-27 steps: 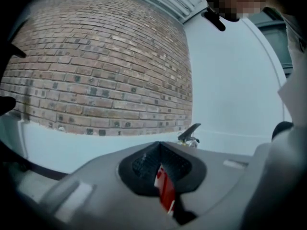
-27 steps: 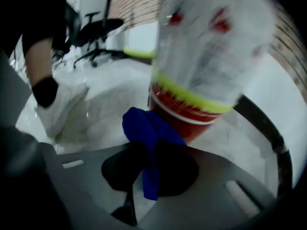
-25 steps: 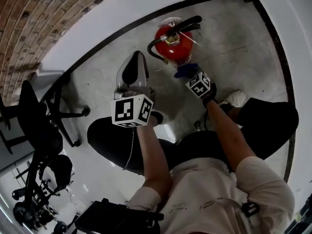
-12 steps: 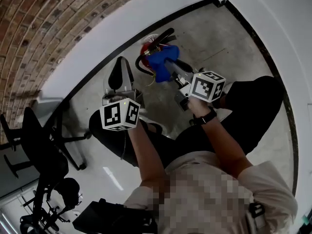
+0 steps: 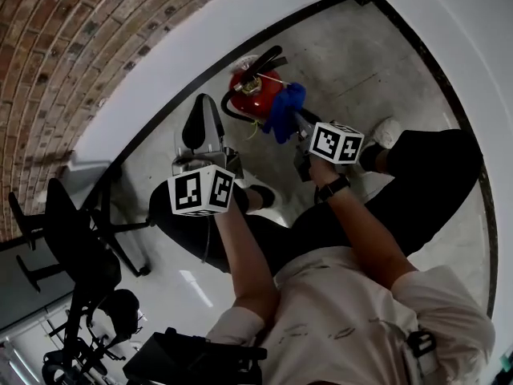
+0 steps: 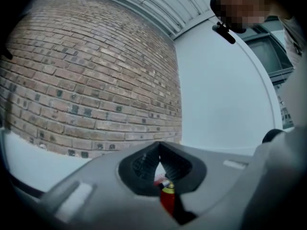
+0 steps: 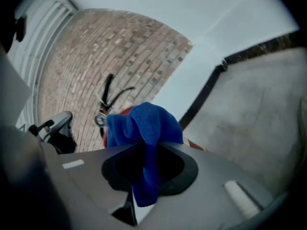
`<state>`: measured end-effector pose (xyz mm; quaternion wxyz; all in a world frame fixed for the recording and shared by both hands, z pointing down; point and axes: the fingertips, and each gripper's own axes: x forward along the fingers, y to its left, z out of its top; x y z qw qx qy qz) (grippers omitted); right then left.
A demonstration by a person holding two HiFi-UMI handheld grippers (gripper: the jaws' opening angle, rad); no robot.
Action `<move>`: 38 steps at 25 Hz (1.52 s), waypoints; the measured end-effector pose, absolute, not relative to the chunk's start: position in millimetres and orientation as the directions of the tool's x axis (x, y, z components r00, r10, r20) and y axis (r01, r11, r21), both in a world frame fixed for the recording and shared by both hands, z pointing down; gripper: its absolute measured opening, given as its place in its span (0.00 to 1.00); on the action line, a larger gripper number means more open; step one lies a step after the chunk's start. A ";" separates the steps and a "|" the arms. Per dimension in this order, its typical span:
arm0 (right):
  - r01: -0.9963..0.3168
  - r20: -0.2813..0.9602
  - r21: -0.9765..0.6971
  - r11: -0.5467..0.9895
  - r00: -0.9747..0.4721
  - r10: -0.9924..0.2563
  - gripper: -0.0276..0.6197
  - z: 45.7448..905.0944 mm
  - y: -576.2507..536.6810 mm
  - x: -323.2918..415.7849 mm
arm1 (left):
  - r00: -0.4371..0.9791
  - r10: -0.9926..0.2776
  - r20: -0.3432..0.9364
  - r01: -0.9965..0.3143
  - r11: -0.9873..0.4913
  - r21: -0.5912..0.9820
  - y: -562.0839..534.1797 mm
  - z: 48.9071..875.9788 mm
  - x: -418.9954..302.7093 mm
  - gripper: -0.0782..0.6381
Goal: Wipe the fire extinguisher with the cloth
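Findings, both grippers.

Right gripper (image 7: 146,151): jaws clenched on the blue cloth (image 7: 144,126). The cloth bunches above the jaw tips and one tail hangs down between them. In the head view my right gripper (image 5: 298,127) holds the cloth (image 5: 285,111) against the side of the fire extinguisher (image 5: 255,95) that faces me (the cloth overlaps the red body there; I cannot confirm firm contact).

Left gripper (image 6: 159,150): jaws closed at the tips, nothing grasped. Through the narrow slot below the tips a strip of the fire extinguisher (image 6: 167,199) shows, well beyond the jaws. In the head view my left gripper (image 5: 200,119) sits to the left of the extinguisher, near it but apart from it.

Fire extinguisher: red body, black handle and hose, standing on the concrete floor (image 5: 361,54) close to the black skirting strip (image 5: 192,70) at the foot of the white wall. From the right gripper view its black handle (image 7: 108,95) rises behind the cloth, with the brick wall (image 7: 96,56) beyond.

Surroundings: I am crouched, knees either side of the work, one white shoe (image 5: 389,131) on the floor by the right gripper. A black office chair (image 5: 72,239) stands well off to my left.
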<state>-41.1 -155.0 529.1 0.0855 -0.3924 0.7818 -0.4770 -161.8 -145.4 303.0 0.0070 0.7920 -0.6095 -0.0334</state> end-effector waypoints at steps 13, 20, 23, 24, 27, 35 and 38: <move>-0.616 0.668 -0.727 -0.304 -0.532 -0.520 0.13 822.3 -140.4 -36.4 | 0.222 -0.971 0.086 -0.975 -0.220 0.026 -154.7 335.7 -165.0 0.11; -0.716 0.742 -0.660 -0.225 -0.575 -0.345 0.14 864.0 -140.0 -34.8 | 0.239 -0.964 0.114 -0.971 -0.236 0.041 -155.0 350.0 -164.3 0.11; -0.613 0.622 -0.771 -0.171 -0.668 -0.410 0.14 775.5 -152.6 -33.7 | 0.231 -0.969 0.090 -0.972 -0.227 0.053 -156.5 347.2 -167.0 0.11; -0.586 0.562 -0.804 -0.100 -0.695 -0.450 0.14 730.1 -155.5 -32.6 | 0.228 -0.970 0.088 -0.973 -0.224 0.050 -156.2 345.9 -168.0 0.11; -0.557 0.407 -0.817 0.147 -0.738 -0.537 0.14 601.6 -159.1 -17.3 | 0.230 -0.970 0.073 -0.973 -0.229 0.021 -157.7 342.0 -170.2 0.11; -0.283 0.075 -0.873 0.396 -0.882 -0.465 0.14 429.1 -174.7 -45.9 | 0.224 -0.973 0.064 -0.972 -0.227 -0.052 -162.8 343.7 -165.6 0.11; -0.324 0.113 -0.860 0.395 -0.875 -0.470 0.14 435.6 -183.0 -62.7 | 0.219 -0.974 0.058 -0.975 -0.221 -0.028 -165.2 343.0 -163.7 0.11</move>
